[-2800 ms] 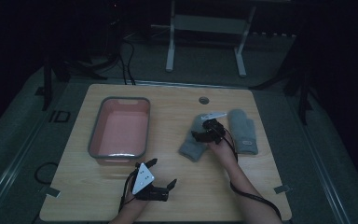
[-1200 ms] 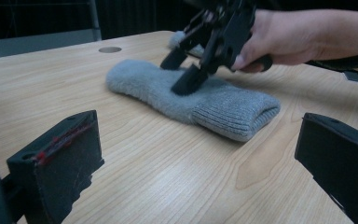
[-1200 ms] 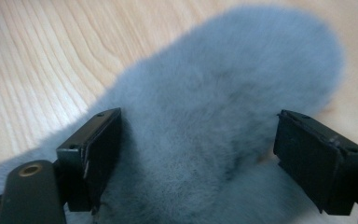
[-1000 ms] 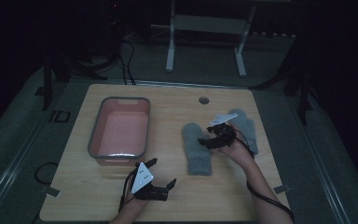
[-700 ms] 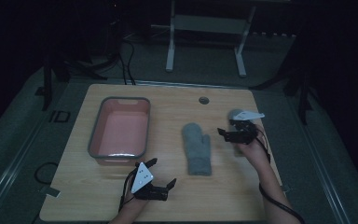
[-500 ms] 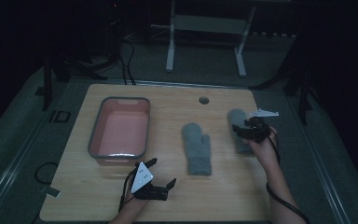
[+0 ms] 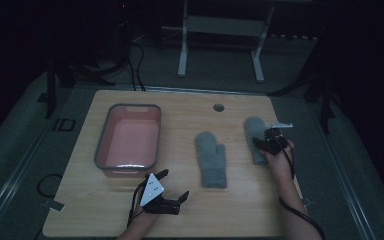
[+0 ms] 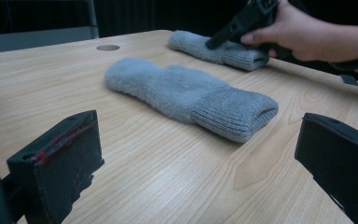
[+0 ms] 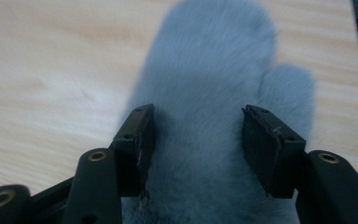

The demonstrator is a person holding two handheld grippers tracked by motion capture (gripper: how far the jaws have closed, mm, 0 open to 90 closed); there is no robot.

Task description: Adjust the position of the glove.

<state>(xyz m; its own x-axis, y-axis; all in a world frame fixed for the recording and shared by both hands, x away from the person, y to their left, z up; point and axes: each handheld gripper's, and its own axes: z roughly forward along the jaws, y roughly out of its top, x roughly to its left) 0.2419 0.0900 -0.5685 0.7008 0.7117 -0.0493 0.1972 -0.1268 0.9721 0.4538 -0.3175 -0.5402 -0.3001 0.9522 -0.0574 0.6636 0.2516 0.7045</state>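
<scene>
Grey fleece mitten (image 9: 214, 98): lies flat on the wooden table (image 7: 190, 220), between the right gripper (image 9: 196, 140) jaws, which have just been closing, tips down on it, pads not yet pinching. Second mitten (image 7: 211, 159) lies left of that gripper. Left gripper (image 7: 172, 197): spread wide, level, low over the table.

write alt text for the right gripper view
A grey mitten lies on a light wooden table, seen close from above. The right tool has its two black jaws straddling the mitten's body, thumb to the right; they have just been closing.
</scene>
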